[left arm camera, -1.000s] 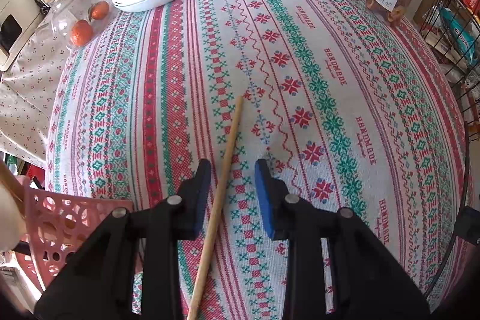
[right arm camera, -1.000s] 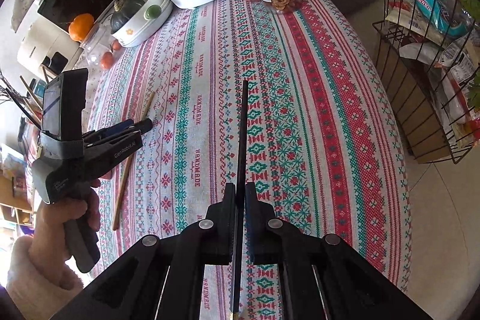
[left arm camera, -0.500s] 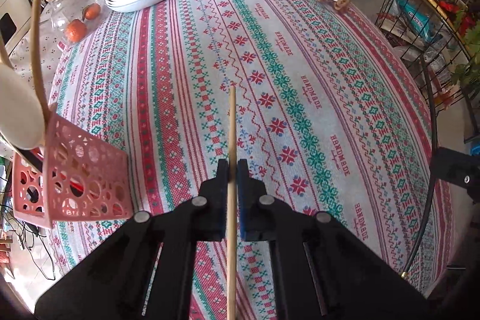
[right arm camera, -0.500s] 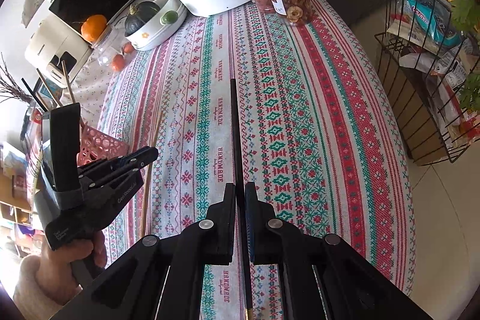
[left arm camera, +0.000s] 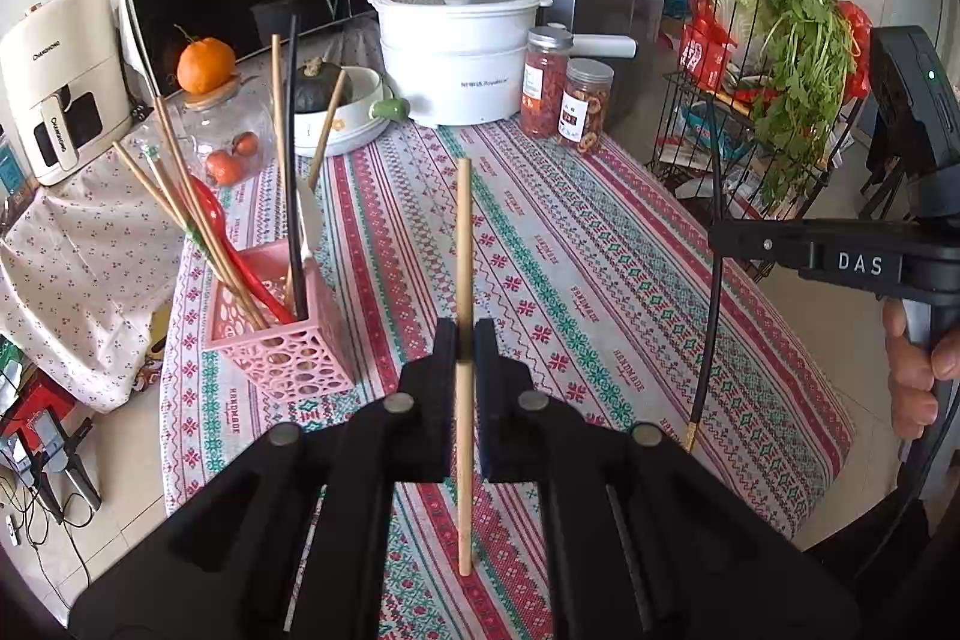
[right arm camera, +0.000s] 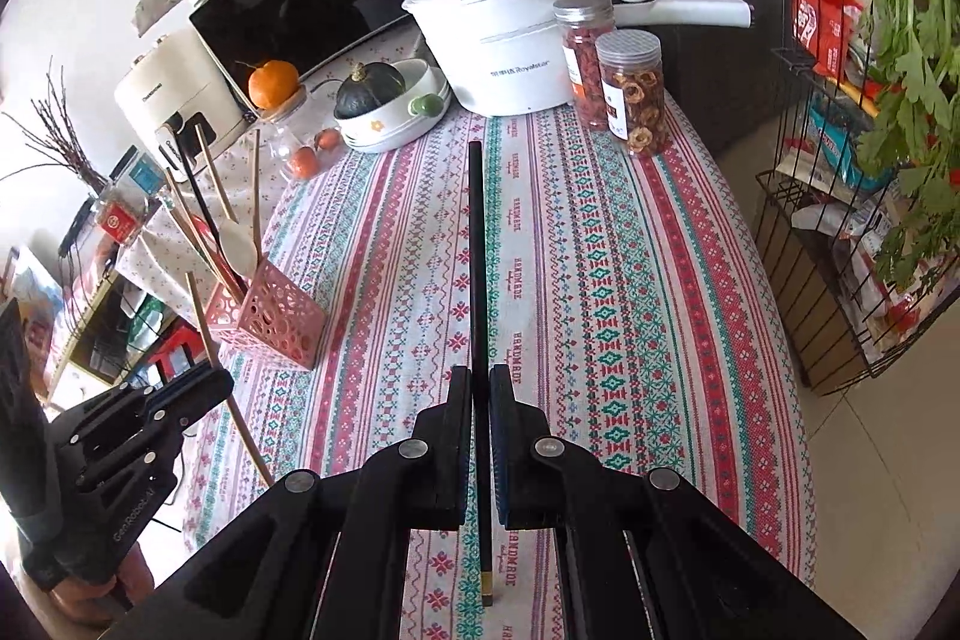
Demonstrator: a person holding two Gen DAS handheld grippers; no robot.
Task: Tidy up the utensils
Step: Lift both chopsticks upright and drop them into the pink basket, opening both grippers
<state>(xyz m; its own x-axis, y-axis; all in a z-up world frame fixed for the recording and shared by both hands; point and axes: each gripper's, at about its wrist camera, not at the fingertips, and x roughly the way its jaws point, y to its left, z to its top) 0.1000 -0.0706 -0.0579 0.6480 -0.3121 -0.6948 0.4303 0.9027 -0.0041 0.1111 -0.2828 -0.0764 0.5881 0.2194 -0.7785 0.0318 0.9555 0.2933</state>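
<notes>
Left tongs [left arm camera: 465,340] pinch the wooden chopstick [left arm camera: 463,256] mid-shaft.

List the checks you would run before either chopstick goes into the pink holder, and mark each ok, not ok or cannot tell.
1. Left hand-held gripper shut on the wooden chopstick: ok.
2. Right hand-held gripper shut on the black chopstick: ok.
3. Both chopsticks lifted off the tablecloth: ok.
4. Pink holder upright on the tablecloth: ok.
5. Room left in the holder among the utensils already in it: cannot tell.
6. Either chopstick over the holder: not ok; both are to its right.
</notes>
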